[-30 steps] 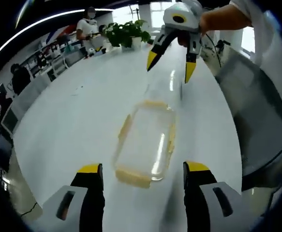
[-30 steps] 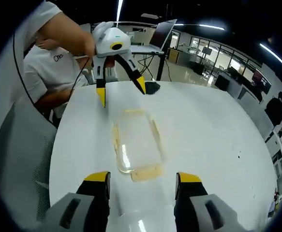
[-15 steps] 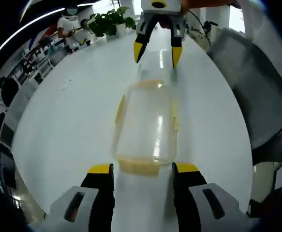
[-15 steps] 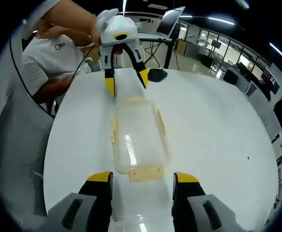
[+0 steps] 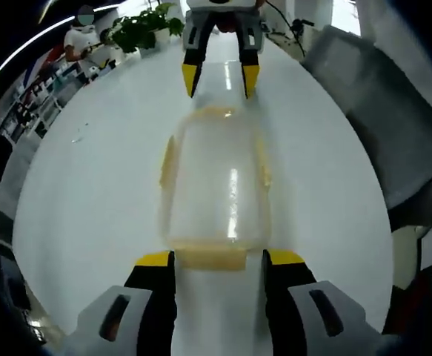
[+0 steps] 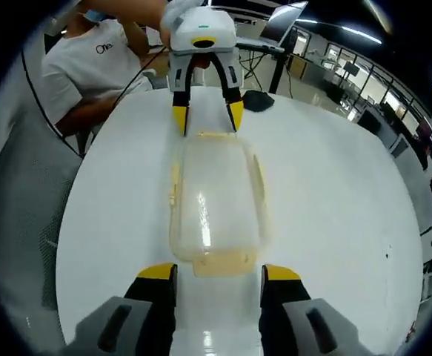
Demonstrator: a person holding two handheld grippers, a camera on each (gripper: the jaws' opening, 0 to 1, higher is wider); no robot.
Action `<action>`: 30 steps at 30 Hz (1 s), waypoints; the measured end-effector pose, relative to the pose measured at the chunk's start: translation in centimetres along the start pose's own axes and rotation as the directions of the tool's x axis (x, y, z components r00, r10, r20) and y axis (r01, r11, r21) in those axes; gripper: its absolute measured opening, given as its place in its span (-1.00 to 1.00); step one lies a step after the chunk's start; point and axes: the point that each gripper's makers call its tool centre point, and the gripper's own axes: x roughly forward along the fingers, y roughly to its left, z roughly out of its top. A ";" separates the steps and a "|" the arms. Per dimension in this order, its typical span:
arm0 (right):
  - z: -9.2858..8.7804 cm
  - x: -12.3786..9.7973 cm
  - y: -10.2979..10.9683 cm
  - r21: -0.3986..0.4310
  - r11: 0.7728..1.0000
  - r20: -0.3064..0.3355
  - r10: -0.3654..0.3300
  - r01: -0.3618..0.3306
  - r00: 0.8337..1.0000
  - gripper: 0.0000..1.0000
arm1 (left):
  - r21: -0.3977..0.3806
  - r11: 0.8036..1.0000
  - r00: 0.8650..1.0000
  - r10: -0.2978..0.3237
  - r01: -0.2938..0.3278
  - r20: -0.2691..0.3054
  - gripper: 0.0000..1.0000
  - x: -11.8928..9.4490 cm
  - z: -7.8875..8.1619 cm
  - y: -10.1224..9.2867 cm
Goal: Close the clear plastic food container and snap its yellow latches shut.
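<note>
Facing each other, both released claws, left [image 5: 210, 258] and right [image 6: 210, 272], flank the container [image 5: 214, 182]; light, slick plastic, best pressed at its end latches [image 5: 212, 258].

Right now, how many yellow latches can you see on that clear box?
4. One latch sits at each short end of the container, between each gripper's open jaws, and one on each long side. None seems hidden.

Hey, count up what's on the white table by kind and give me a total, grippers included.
Clear plastic food container: 1
Yellow latches that show on it: 4
Grippers: 2, the left gripper and the right gripper
Black object at the table's far edge: 1
Total: 8
</note>
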 end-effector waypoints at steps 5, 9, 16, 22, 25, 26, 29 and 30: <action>-0.3 0.8 -0.1 -0.012 1.000 -0.019 0.016 -0.016 1.000 -0.17 | -0.006 1.000 1.000 -0.009 0.009 -0.012 -0.07 0.3 -0.4 0.1; -0.4 1.3 -0.3 -0.021 0.999 -0.034 0.024 -0.025 0.999 -0.15 | 0.000 1.000 1.000 -0.022 0.022 -0.014 -0.07 0.6 -0.6 -0.1; -0.5 1.9 -0.5 -0.027 0.998 -0.041 0.051 -0.052 0.998 -0.19 | -0.009 1.000 1.000 -0.028 0.028 -0.001 -0.14 0.8 -0.2 0.1; -0.7 2.2 -0.3 -0.062 0.994 -0.062 0.082 -0.085 0.995 -0.25 | -0.003 1.000 1.000 -0.019 0.019 -0.014 -0.23 0.9 -0.2 0.1; -0.4 2.3 -0.5 -0.049 0.995 -0.053 0.083 -0.085 0.995 -0.25 | -0.018 0.999 1.000 -0.028 0.028 -0.001 -0.23 0.9 -0.3 -0.1; -0.5 2.4 -0.4 -0.032 0.996 -0.056 0.087 -0.088 0.995 -0.25 | -0.022 0.999 1.000 -0.029 0.029 0.002 -0.23 0.9 -0.4 -0.1; -0.5 2.4 -0.4 -0.039 0.994 -0.060 0.100 -0.103 0.993 -0.25 | -0.036 0.999 0.999 -0.039 0.040 0.016 -0.23 0.9 -0.4 0.0; -0.5 2.4 -0.3 -0.041 0.994 -0.064 0.102 -0.105 0.993 -0.25 | -0.044 0.998 0.999 -0.041 0.042 0.013 -0.23 1.0 -0.4 -0.1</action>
